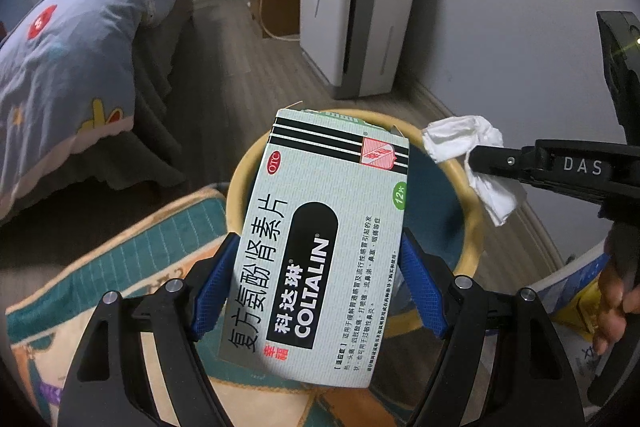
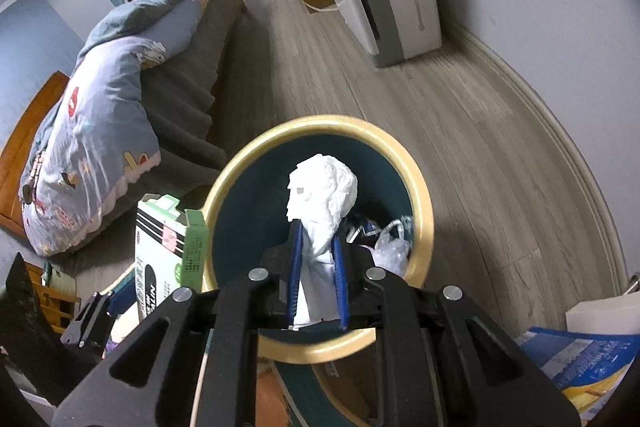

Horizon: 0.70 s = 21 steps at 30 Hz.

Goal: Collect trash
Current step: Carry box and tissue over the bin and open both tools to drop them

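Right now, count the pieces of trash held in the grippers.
2: a Coltalin medicine box in the left gripper and a crumpled white tissue in the right gripper, both above the bin.

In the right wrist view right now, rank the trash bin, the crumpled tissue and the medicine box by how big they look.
1. trash bin
2. medicine box and crumpled tissue: they look about alike; the box is partly hidden and the tissue sits close to the camera, so I won't rank them.
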Each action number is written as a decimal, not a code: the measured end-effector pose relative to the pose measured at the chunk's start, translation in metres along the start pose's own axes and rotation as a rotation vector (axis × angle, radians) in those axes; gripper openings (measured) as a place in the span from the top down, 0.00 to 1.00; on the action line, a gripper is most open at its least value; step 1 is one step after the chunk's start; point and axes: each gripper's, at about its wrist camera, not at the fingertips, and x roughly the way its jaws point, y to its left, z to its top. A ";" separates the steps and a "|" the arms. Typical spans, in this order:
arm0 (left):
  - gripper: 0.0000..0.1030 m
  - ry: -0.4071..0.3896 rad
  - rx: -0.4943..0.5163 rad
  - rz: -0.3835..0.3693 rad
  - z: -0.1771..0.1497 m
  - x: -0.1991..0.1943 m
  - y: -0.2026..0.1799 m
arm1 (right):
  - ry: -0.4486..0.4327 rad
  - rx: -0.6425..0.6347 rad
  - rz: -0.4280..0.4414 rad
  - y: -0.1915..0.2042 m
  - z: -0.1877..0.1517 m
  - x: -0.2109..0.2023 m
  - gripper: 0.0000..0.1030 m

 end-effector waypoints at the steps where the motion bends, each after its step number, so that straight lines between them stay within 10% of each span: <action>1: 0.24 -0.007 0.000 -0.005 0.000 -0.001 -0.001 | -0.014 -0.004 0.002 0.001 0.001 -0.002 0.85; 5: 0.12 -0.020 0.006 -0.008 0.001 -0.003 -0.003 | -0.053 -0.019 -0.012 0.005 0.004 -0.006 0.43; 21: 0.09 -0.016 -0.007 0.029 -0.010 -0.038 0.018 | -0.053 -0.003 -0.013 0.019 0.004 -0.013 0.06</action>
